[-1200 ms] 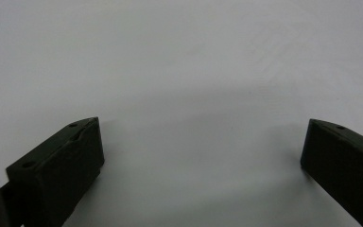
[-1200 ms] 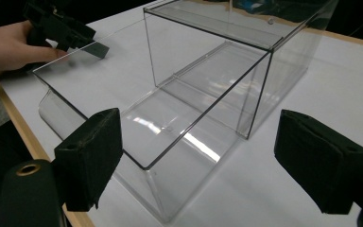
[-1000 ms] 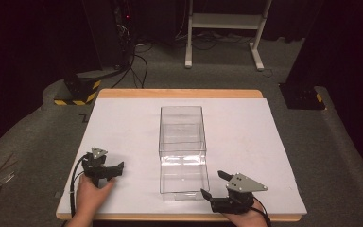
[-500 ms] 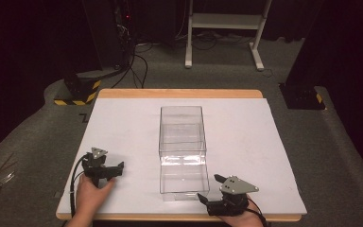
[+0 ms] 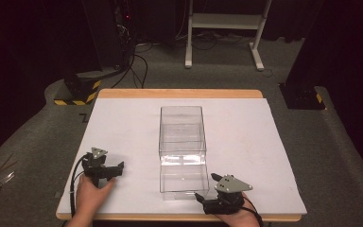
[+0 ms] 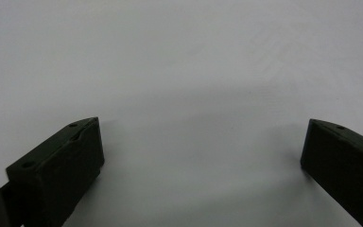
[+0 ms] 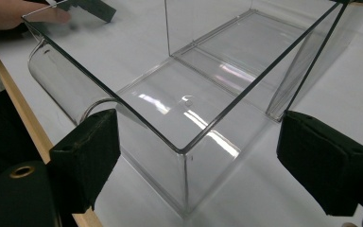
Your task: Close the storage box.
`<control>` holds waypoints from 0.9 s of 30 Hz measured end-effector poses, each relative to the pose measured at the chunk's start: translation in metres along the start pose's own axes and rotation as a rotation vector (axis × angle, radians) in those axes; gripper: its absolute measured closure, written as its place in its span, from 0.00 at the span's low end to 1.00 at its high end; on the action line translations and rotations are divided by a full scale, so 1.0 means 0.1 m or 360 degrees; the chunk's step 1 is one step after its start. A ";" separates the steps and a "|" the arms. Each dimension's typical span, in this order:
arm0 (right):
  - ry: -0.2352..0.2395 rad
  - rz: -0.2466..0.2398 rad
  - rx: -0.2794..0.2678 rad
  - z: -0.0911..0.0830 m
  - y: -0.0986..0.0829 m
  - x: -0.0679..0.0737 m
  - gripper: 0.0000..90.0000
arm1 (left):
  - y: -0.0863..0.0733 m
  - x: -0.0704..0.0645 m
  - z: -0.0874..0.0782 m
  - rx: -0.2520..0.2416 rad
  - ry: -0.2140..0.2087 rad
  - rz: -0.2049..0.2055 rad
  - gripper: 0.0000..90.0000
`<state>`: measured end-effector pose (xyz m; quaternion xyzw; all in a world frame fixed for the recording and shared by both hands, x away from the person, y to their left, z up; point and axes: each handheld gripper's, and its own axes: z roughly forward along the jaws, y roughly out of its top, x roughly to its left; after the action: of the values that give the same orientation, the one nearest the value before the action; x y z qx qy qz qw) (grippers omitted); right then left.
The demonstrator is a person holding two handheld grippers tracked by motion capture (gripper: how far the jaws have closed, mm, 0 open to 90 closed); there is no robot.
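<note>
A clear plastic box (image 5: 182,124) with two compartments, open at the top, stands lengthwise in the middle of the white table cover (image 5: 246,137). My right gripper (image 5: 207,186) lies at the box's near right corner, open, its jaws on either side of that corner without touching it. In the right gripper view the box corner (image 7: 185,150) sits between the spread jaws of the right gripper (image 7: 198,124). My left gripper (image 5: 116,170) rests open on the cover to the left of the box, with bare white cover between the jaws of the left gripper (image 6: 201,130).
The table's wooden front edge (image 5: 170,217) runs just behind both hands. The other hand (image 7: 9,14) and its gripper show through the box's far wall. Beyond the table, a stand (image 5: 222,21) and cables lie on the grey floor.
My right gripper has shifted left and toward the box's near right corner, bringing the corner between its jaws. The left gripper has stayed put.
</note>
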<state>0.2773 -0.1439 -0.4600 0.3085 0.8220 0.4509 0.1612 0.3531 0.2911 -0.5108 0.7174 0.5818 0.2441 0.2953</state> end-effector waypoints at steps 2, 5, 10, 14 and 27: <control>-0.0007 -0.0002 -0.0001 0.01 0.01 0.00 0.16 | 0.00 0.00 0.00 -0.0001 0.0001 0.0000 0.01; -0.0022 -0.0015 -0.0004 0.01 0.03 0.00 0.16 | 0.00 0.00 0.00 0.0000 0.0000 0.0000 0.01; -0.0046 0.0001 -0.0011 0.03 0.05 -0.03 0.16 | 0.00 0.00 0.00 0.0000 0.0000 0.0000 0.01; -0.0064 0.0017 -0.0024 0.04 0.06 -0.05 0.16 | 0.00 0.00 0.00 0.0001 -0.0001 -0.0002 0.00; -0.0095 0.0023 -0.0012 0.12 0.12 -0.11 0.16 | 0.00 0.00 0.00 0.0000 -0.0001 -0.0003 0.01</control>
<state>0.2960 -0.1384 -0.4568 0.3272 0.8128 0.4456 0.1836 0.3532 0.2910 -0.5108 0.7171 0.5823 0.2434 0.2956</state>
